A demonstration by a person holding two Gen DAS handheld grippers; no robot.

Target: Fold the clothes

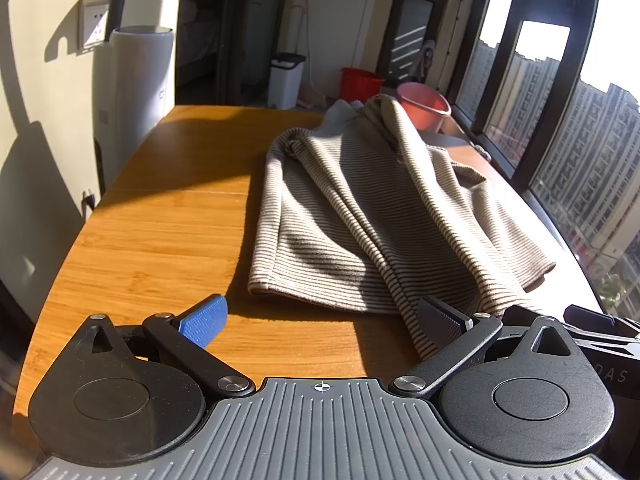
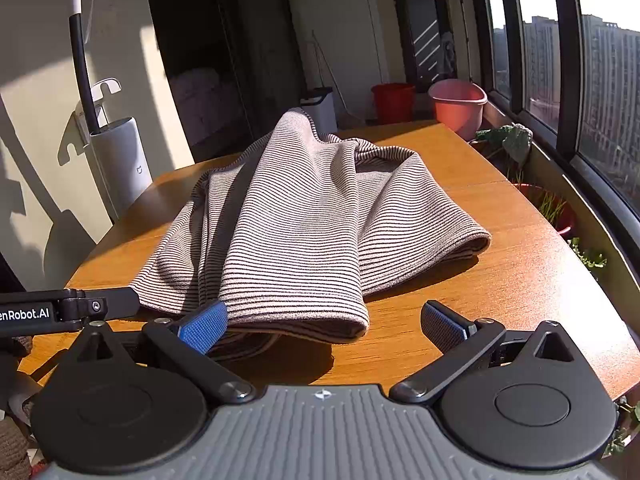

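Left wrist view looks along a wooden table [image 1: 160, 220] in strong sunlight, with tall windows [image 1: 580, 140] on the right side and apartment blocks beyond them. On the tabletop lies a striped garment [image 1: 360, 208], grey-beige with thin dark lines, loosely bunched in long folds, its hem toward the camera and its far end humped up near the back edge of the table. Behind the table stand a white cylindrical appliance [image 1: 136, 80], a white bin [image 1: 286, 80], a red bucket [image 1: 360, 80] and a pink basin [image 1: 424, 104].

From the right wrist camera the same garment [image 2: 296, 220] fills the middle of the table [image 2: 500, 260], one folded layer draped over the others and its rounded near edge close to the camera.

The left gripper [image 1: 320, 324] has its jaws spread wide and grips nothing; its blue pad [image 1: 204, 322] is over bare wood, while its dark pad [image 1: 440, 324] is at the garment's near corner, though contact cannot be judged. The right gripper [image 2: 324, 326] is likewise spread wide and empty, its left pad [image 2: 202, 326] at the hem and its right pad [image 2: 442, 326] over bare table. Part of the left gripper [image 2: 68, 308] shows at the left edge of the right wrist view.
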